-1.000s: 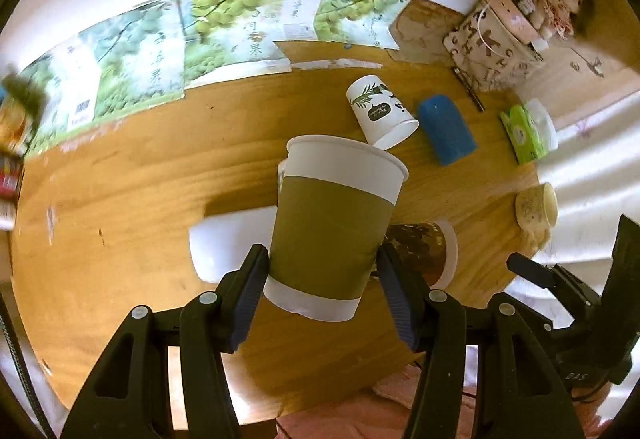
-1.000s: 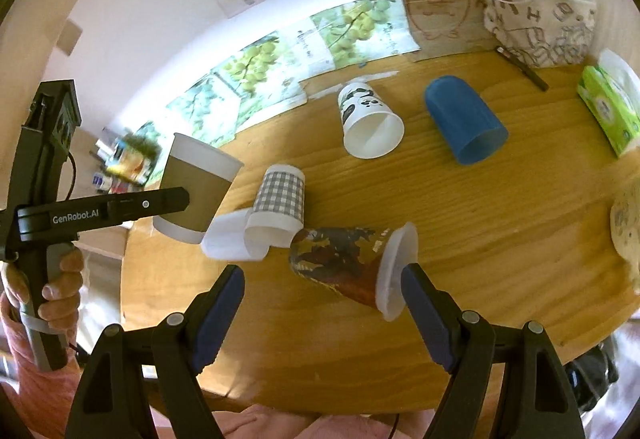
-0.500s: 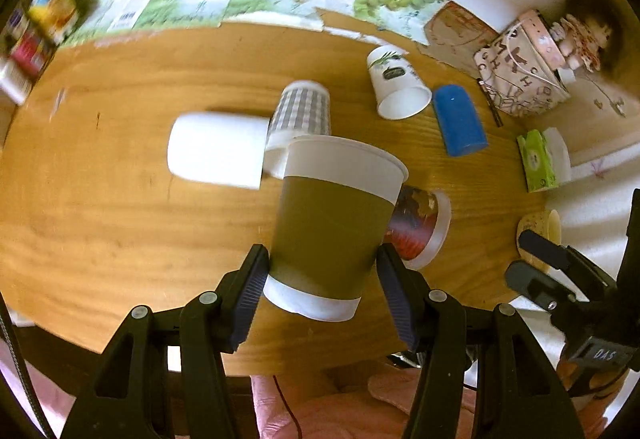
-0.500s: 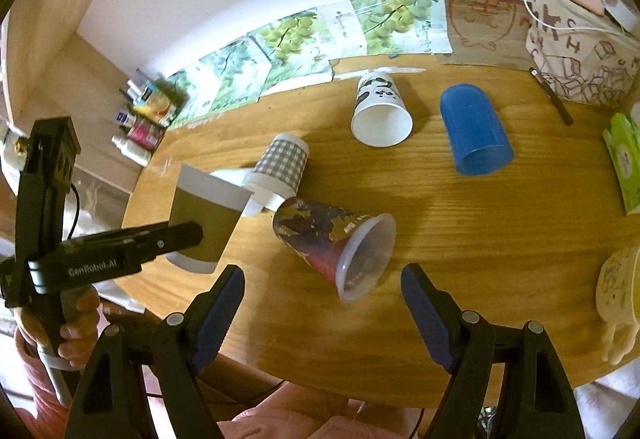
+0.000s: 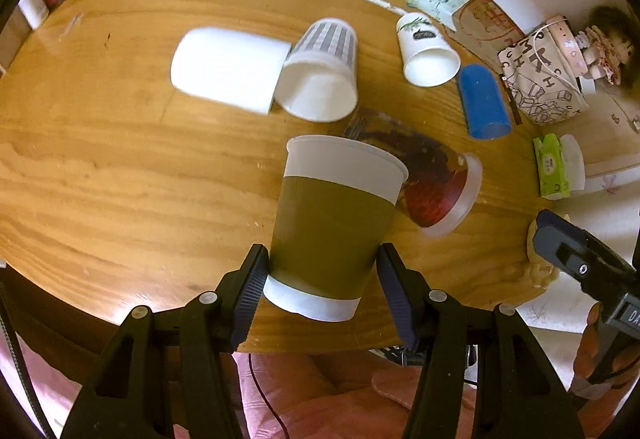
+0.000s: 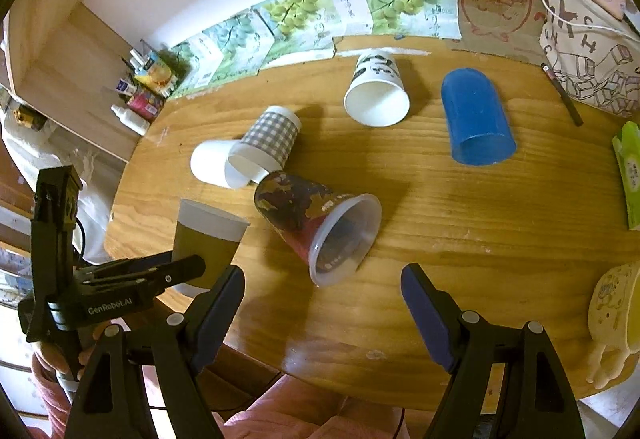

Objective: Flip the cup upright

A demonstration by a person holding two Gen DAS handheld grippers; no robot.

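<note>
The left gripper (image 5: 322, 279) holds the olive-sleeved paper cup (image 5: 336, 227) mouth-up, low over the tabletop's (image 5: 120, 179) near edge — light, crushable, best gripped gently at the sleeve. The right gripper's (image 6: 322, 299) jaws gape empty.

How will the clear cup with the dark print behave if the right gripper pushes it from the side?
The clear cup lies on its side on the smooth table, so it would probably roll in a curve, being tapered. It looks thin and empty, so likely light and easily squashed.
</note>
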